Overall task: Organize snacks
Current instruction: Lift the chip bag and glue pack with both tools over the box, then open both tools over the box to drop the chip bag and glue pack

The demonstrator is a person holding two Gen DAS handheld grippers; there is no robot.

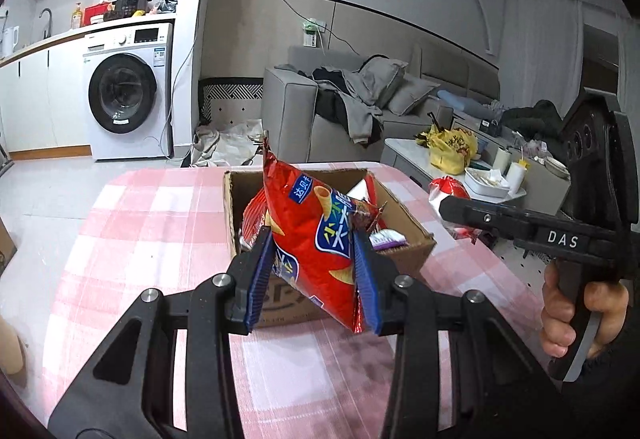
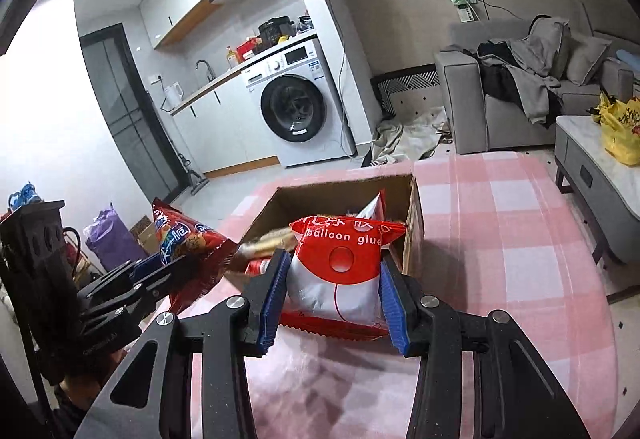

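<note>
Item: red chip bag, clamped by my left gripper above the cardboard box mid-table; light, crinkly, slippery, so I grip mid-body. Item: white-and-red packet, pinched in my right gripper, near edge; soft

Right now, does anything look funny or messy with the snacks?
Nothing is spilled or torn. One oddity: the right gripper holds a packet printed "balloon glue", which hardly sounds like a snack. The left gripper holds a red chip bag tilted over the box.
</note>
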